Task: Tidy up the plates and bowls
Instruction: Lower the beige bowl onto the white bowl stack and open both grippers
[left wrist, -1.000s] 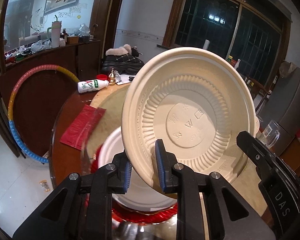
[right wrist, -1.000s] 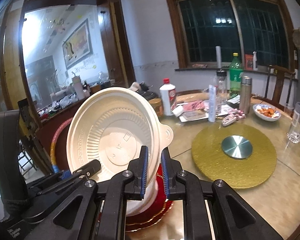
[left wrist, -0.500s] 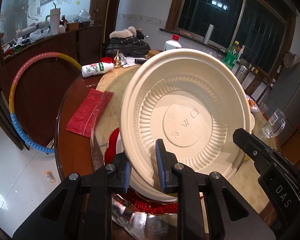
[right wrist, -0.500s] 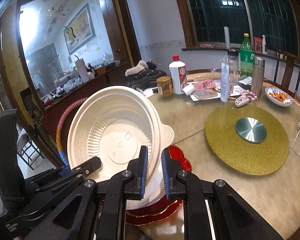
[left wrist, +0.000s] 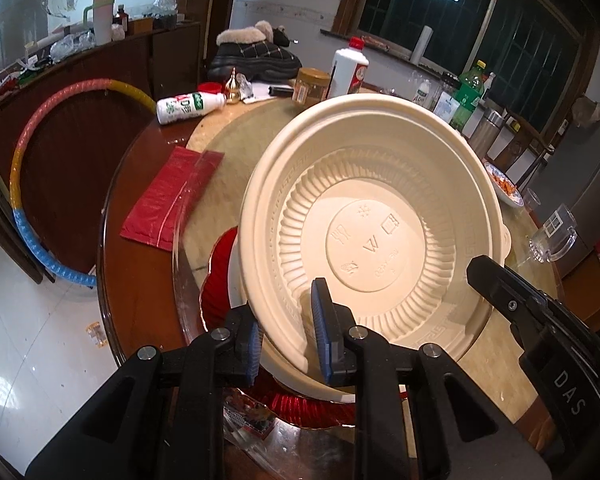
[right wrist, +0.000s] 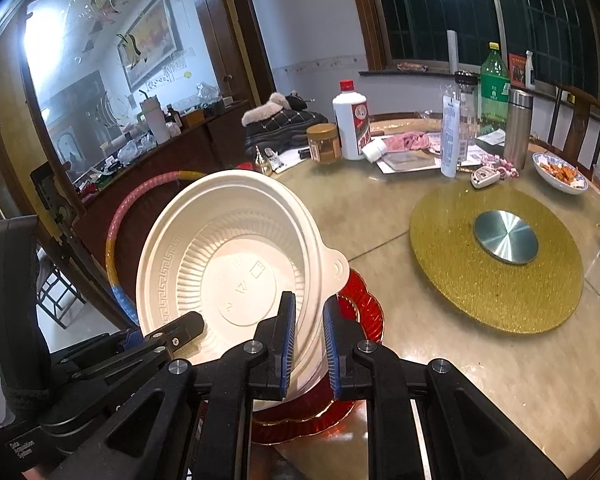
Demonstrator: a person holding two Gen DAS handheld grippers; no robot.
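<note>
A cream plastic bowl [left wrist: 372, 240] [right wrist: 236, 264] hangs tilted, its ribbed bottom with embossed marks facing both cameras. My left gripper [left wrist: 288, 344] is shut on the bowl's near rim. My right gripper [right wrist: 306, 336] is shut on the rim beside the bowl's small tab. Each gripper shows in the other's view: the right gripper [left wrist: 540, 320] and the left gripper [right wrist: 164, 336]. Just under the held bowl sits a white bowl [left wrist: 234, 280] on red scalloped plates [right wrist: 360, 300] [left wrist: 216, 280], mostly hidden by the held bowl.
A gold turntable [right wrist: 496, 260] lies in the middle of the round table. Behind it stand a white liquor bottle [right wrist: 350, 120], a green bottle [right wrist: 494, 84], a steel flask [right wrist: 518, 128] and a dish of food [right wrist: 560, 172]. A red bag [left wrist: 172, 196] lies left; a hoop [left wrist: 40, 160] leans there.
Both grippers have sunk with the cream bowl, tilting downward, so it now hangs closer over the white bowl and red plates. Both grips are unchanged.
</note>
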